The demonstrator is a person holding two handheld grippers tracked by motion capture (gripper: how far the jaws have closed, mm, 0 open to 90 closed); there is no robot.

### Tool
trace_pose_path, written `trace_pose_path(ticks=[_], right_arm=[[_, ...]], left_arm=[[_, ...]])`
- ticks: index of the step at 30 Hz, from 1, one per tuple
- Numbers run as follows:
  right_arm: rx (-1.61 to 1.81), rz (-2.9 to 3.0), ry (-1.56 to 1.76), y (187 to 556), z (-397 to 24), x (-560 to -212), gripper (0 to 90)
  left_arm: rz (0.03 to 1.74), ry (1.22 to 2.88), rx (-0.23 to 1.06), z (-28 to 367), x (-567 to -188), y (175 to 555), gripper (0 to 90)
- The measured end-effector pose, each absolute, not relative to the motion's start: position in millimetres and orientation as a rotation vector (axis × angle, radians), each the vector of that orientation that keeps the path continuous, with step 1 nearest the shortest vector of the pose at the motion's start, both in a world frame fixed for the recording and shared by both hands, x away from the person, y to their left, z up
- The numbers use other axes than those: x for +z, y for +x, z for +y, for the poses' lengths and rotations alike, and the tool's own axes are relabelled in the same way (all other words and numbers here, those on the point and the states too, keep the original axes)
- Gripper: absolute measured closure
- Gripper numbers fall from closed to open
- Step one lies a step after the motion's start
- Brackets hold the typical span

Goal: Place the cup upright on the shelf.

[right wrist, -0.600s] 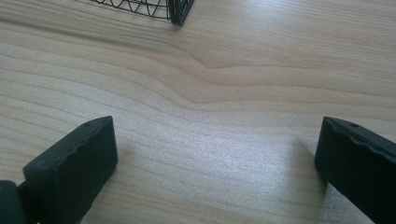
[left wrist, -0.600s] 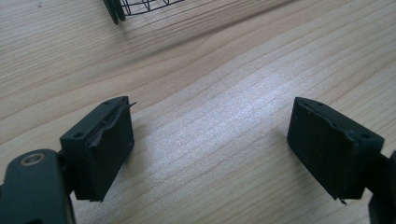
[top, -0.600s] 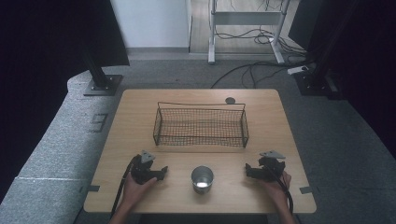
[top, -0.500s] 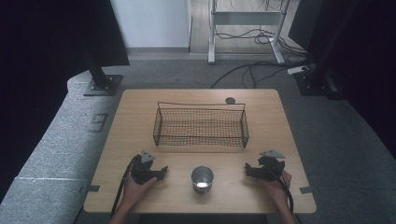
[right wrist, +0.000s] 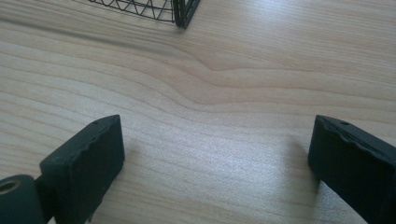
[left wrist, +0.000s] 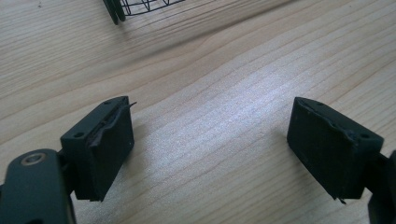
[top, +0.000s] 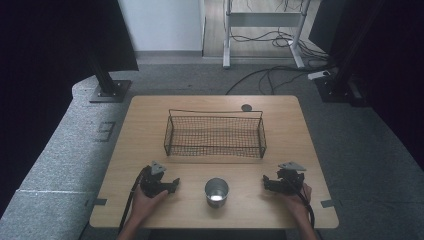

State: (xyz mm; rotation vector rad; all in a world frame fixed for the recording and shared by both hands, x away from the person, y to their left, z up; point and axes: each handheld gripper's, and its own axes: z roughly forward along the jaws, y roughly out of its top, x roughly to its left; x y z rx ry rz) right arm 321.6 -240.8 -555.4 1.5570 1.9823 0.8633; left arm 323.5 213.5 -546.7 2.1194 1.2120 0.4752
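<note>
High view: we see wooden worktop [top: 300, 130] mid-frame, wire basket [top: 215, 134] at its centre, metal cup [top: 216, 191] lower centre, between both claws. Left claw [top: 175, 183] lower left, right claw [top: 265, 182] lower right, both resting on worktop, jaws spread wide, gripping nothing. Small dark disc [top: 246, 107] just above basket.
</note>
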Motion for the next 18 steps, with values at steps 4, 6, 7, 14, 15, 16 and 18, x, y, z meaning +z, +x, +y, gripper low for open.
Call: trace_pose_path(ticks=[4, 6, 7, 14, 15, 16, 18], right_arm=[[0.88, 1.983, 1.548, 318.8, -239.3, -553.7, 9.8], [0.9, 1.977, 1.533, 315.9, -239.1, -551.0, 11.6], [0.926, 1.971, 1.518, 313.2, -239.2, -547.9, 12.1], [1.002, 1.974, 1.493, 305.8, -242.2, -542.2, 13.0], [1.032, 1.975, 1.495, 304.7, -243.0, -540.9, 13.0], [1.082, 1.973, 1.496, 301.7, -244.5, -537.5, 13.3], [1.11, 1.967, 1.48, 298.0, -245.0, -534.2, 13.5]], left_arm=[[1.212, 2.119, 0.475, 213.5, -546.7, 323.5, 14.7], [1.212, 2.119, 0.475, 213.5, -546.7, 323.5, 14.7], [1.212, 2.12, 0.475, 213.5, -546.7, 323.5, 14.7], [1.212, 2.119, 0.475, 213.5, -546.7, 323.5, 14.7], [1.212, 2.119, 0.475, 213.5, -546.7, 323.5, 14.7], [1.212, 2.12, 0.475, 213.5, -546.7, 323.5, 14.7], [1.212, 2.119, 0.475, 213.5, -546.7, 323.5, 14.7]])
